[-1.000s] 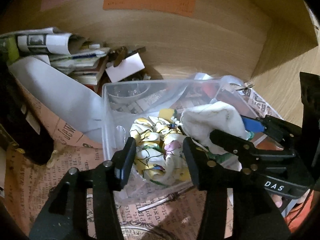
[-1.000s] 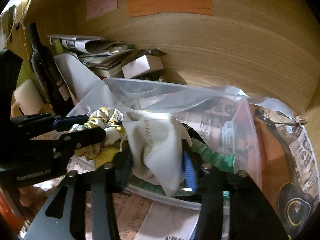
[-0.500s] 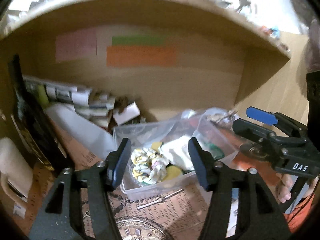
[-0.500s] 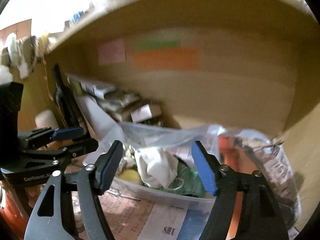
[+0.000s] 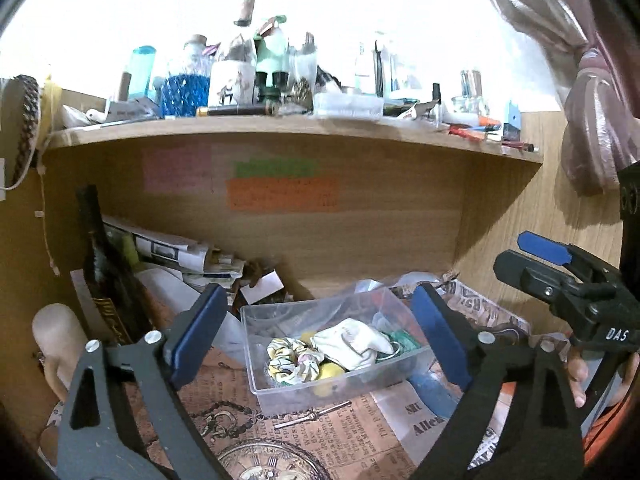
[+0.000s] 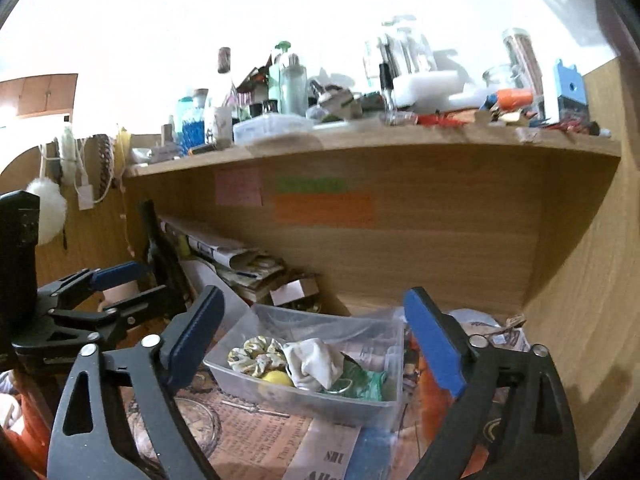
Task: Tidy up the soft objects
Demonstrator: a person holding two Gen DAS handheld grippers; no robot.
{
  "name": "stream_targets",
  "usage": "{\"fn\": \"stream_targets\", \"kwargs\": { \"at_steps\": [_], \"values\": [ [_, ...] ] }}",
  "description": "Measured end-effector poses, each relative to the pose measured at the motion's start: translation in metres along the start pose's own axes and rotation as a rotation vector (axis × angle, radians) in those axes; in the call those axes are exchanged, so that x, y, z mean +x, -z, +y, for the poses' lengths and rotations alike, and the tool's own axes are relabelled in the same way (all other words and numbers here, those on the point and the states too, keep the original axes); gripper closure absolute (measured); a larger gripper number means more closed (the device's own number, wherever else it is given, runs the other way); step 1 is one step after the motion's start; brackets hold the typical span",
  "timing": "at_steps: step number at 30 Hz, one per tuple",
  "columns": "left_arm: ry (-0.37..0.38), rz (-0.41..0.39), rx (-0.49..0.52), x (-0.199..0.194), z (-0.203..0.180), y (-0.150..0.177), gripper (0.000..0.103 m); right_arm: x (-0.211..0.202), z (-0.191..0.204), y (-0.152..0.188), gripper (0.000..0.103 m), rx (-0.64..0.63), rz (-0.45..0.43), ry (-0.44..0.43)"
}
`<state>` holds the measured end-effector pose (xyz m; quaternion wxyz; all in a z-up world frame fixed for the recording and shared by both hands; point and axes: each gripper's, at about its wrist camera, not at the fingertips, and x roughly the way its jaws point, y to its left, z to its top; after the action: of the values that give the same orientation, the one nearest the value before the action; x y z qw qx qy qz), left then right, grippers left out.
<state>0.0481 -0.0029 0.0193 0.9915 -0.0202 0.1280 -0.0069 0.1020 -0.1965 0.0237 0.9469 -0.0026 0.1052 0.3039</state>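
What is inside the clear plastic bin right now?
In the clear plastic bin: a floral scrunchie, a white cloth, something yellow and green fabric. Whatever lies beneath them is covered.

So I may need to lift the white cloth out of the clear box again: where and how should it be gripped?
Probably by the raised crumpled fold at the top of the white cloth, coming straight down from above. It lies heaped over the other items in the clear box, whose walls block a sideways approach; the floral scrunchie sits close on its left, so pinch narrowly.
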Motion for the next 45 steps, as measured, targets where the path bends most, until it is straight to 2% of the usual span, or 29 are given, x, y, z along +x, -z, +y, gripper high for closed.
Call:
{"fn": "stream_targets", "kwargs": {
  "at_steps": [5,17,45],
  "values": [
    [-0.022,-0.024,0.025,-0.011,-0.006,0.004,0.002,-0.014,0.006,0.001,0.000,-0.008,-0.032,0.009],
    [-0.026,-0.050,0.031,-0.025,-0.009,0.006,0.001,-0.023,0.011,0.006,0.000,-0.007,-0.034,0.010],
    [-0.010,-0.045,0.022,-0.022,-0.006,0.008,0.000,-0.029,0.015,0.006,0.000,-0.011,-0.042,0.009]
  ]
}}
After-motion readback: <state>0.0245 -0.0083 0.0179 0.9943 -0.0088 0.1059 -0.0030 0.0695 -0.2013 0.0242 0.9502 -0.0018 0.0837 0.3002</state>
